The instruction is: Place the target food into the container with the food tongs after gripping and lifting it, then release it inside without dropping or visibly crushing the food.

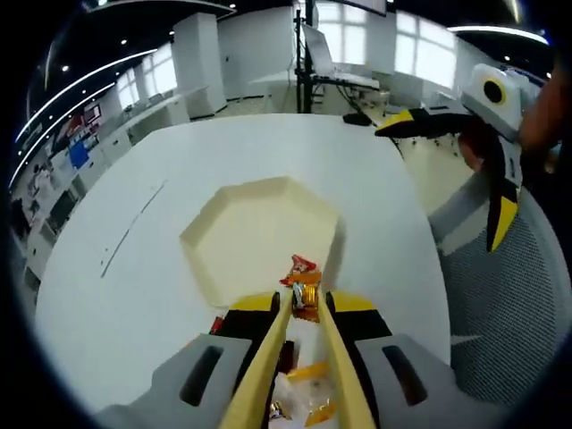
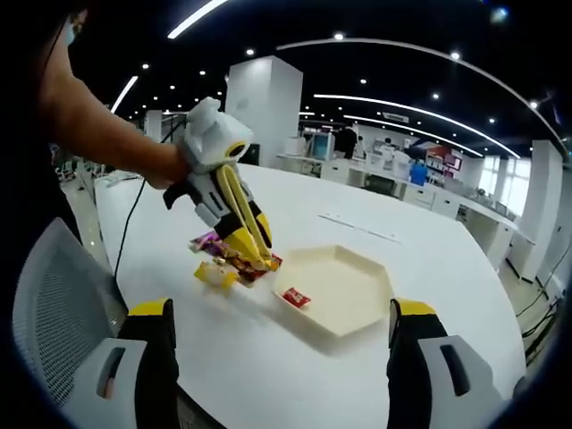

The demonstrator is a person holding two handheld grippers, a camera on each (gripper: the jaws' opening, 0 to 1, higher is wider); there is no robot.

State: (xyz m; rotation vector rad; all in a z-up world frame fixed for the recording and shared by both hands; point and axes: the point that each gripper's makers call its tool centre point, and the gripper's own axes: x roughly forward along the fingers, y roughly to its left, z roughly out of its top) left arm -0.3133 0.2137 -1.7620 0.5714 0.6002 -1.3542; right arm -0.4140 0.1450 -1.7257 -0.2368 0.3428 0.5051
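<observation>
My left gripper [image 1: 304, 304] is shut on a pair of yellow food tongs [image 1: 268, 366]. The tong tips pinch a gold and orange snack packet [image 1: 307, 299] at the near rim of the cream hexagonal container [image 1: 241, 228]. A red packet [image 1: 302, 264] lies inside the container by that rim. In the right gripper view a hand holds the left gripper [image 2: 246, 228] with the tongs [image 2: 239, 210] pointing down at a small pile of packets [image 2: 223, 264] next to the container [image 2: 353, 299], where the red packet [image 2: 297, 298] lies. My right gripper [image 2: 281, 308] is open and holds nothing.
Everything rests on a large white round table [image 1: 179, 170]. A grey mesh chair [image 1: 500, 295] stands at the table's edge, with the right gripper [image 1: 456, 170] above it. Loose packets [image 1: 308, 393] lie under the left gripper. Desks and monitors [image 2: 393, 170] fill the room behind.
</observation>
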